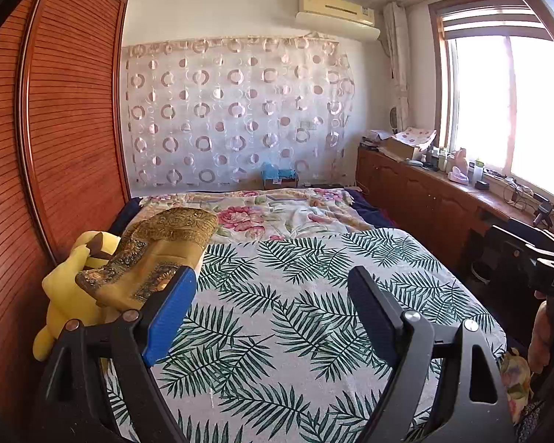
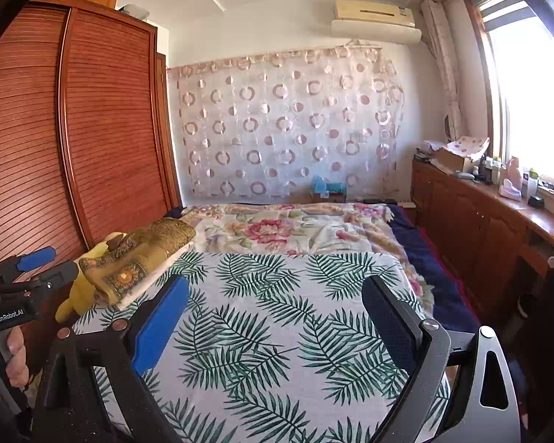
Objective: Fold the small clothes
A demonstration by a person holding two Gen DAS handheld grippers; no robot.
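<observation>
- Left gripper [image 1: 271, 291] hovers over the leaf-print sheet [image 1: 295, 295], jaws spread wide, holding nothing.
- Right gripper [image 2: 275, 301] likewise, jaws apart.
- Folded gold-patterned cloth [image 1: 155, 254] lies at the sheet's far-left corner, against a yellow plush toy [image 1: 66, 295].

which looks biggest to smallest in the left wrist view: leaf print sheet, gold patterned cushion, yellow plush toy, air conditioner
1. leaf print sheet
2. gold patterned cushion and yellow plush toy: similar, toy partly hidden, so unranked
3. air conditioner, though it is farthest from the camera
</observation>
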